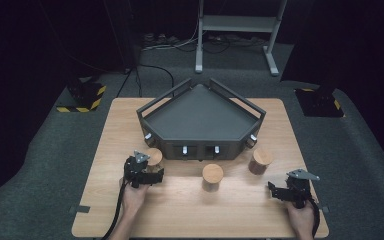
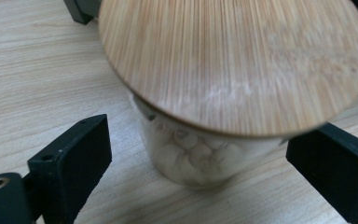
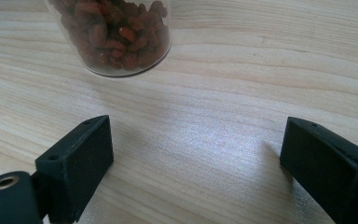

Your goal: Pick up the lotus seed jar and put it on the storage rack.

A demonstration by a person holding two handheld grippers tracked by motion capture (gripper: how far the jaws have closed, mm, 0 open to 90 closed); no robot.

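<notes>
Dark floor and a metal frame lie beyond your wooden worktop (image 1: pixel 190 210), where a dark grey corner tray (image 1: pixel 200 117) with railed sides sits at the far middle, and nothing is in it yet. Three glass jars with bamboo lids stand in a row just in front of it, all on the worktop, so the loading, if that is the aim, has not begun.

Your left gripper (image 1: pixel 145 172) is at the left jar (image 1: pixel 154 158), the one packed with pale, roundish pieces. From the left gripper view that jar (image 2: pixel 200 154) stands between the jaws, but bare wood shows on either side of the glass, so the pads are not pressing on it: the jaws are wide and the grasp is not made. By my reading, closing on the glass and lifting are what you have left for this first jar.

Your right gripper (image 1: pixel 286 192) rests near the front right corner, jaws wide and empty over bare wood. The right jar (image 1: pixel 260 161), filled with reddish-brown dried fruit (image 3: pixel 116 32), stands near it but apart. The middle jar (image 1: pixel 212 177) stands untouched between the two.
</notes>
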